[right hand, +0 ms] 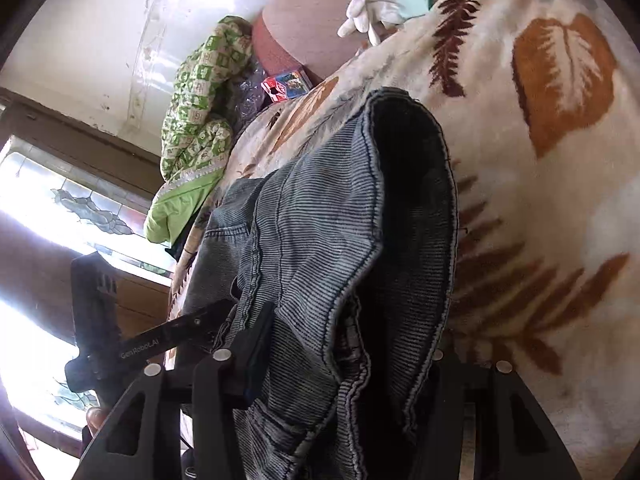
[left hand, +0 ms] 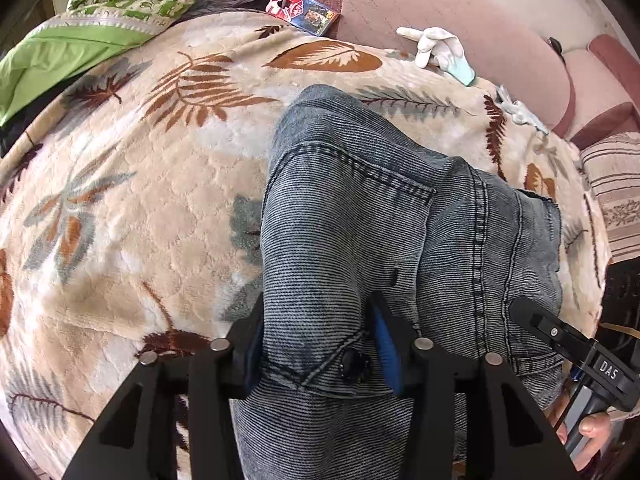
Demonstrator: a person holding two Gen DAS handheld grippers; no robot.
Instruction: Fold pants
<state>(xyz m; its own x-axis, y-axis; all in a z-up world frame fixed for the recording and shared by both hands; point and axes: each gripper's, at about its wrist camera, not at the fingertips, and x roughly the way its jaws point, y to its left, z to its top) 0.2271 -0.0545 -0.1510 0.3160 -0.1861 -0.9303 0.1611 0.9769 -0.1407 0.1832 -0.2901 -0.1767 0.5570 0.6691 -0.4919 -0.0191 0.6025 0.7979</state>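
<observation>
Blue-grey denim pants (left hand: 360,216) lie on a cream blanket with leaf prints (left hand: 132,200). My left gripper (left hand: 320,344) is shut on the pants at the waistband, beside the dark button (left hand: 352,362); its blue pads press the cloth from both sides. My right gripper (right hand: 344,356) is shut on the pants (right hand: 320,240) too, with bunched denim filling the space between its fingers; the right finger is hidden by cloth. The right gripper also shows in the left wrist view (left hand: 568,344) at the pants' right edge. The left gripper also shows in the right wrist view (right hand: 152,344).
A green patterned quilt (left hand: 120,4) lies at the blanket's far left. A colourful box (left hand: 300,8) and white gloves (left hand: 436,50) lie at the far edge, on a pink sofa surface (left hand: 460,8). A striped cushion (left hand: 616,196) is at right. A window (right hand: 48,216) is at left.
</observation>
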